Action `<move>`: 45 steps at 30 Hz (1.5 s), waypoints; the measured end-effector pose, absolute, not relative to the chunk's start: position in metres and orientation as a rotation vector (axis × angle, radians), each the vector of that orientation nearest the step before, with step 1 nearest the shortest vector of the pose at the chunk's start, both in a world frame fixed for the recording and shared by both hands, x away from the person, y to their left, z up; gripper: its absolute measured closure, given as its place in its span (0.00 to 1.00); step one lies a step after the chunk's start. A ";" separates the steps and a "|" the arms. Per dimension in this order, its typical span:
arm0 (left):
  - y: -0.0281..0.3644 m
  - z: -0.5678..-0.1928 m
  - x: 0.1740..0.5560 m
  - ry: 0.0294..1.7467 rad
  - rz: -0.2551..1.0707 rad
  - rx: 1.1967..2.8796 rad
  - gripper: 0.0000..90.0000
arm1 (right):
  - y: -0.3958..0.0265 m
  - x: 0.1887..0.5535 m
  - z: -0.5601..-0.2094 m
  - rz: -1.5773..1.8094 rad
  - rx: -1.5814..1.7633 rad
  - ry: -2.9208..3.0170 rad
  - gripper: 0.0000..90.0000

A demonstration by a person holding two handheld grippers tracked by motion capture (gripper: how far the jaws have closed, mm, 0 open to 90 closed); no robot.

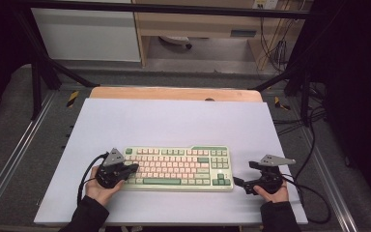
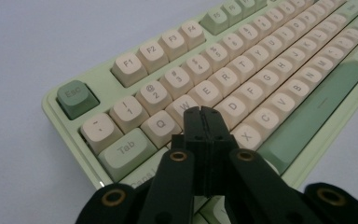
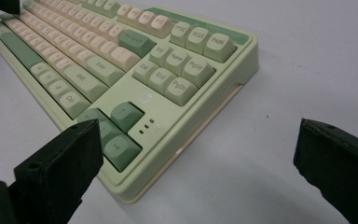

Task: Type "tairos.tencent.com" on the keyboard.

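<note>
My left gripper (image 1: 131,168) has its jaws pressed fully together, nothing between them, tips over the left end of the keyboard (image 1: 178,166). In the left gripper view the joined tips (image 2: 202,113) sit right above the W and S keys, near Q; can't tell if they actually touch a keycap. My right gripper (image 1: 244,186) has its jaws spread wide, holding nothing, parked on the white table mat (image 1: 174,121) just beside the keyboard's right end. In the right gripper view one jaw sits in front of the arrow-key corner of the keyboard (image 3: 135,70), the other well off over bare mat. The keyboard lies flat at the near middle of the mat, between my two hands.
</note>
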State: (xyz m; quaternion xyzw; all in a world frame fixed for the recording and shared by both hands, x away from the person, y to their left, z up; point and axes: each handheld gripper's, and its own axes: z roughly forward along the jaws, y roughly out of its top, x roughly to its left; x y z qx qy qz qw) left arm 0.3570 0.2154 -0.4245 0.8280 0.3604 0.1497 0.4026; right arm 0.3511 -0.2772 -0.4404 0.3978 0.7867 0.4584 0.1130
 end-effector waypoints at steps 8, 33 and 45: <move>0.219 -0.421 0.354 0.904 0.373 2.088 1.00 | -0.262 0.350 -0.430 1.365 1.136 2.304 0.06; 0.227 -0.420 0.353 0.911 0.357 2.071 1.00 | -0.181 0.359 -0.409 1.372 1.049 2.364 0.37; 0.226 -0.421 0.353 0.906 0.359 2.072 1.00 | -0.144 0.363 -0.408 1.357 1.001 2.409 0.60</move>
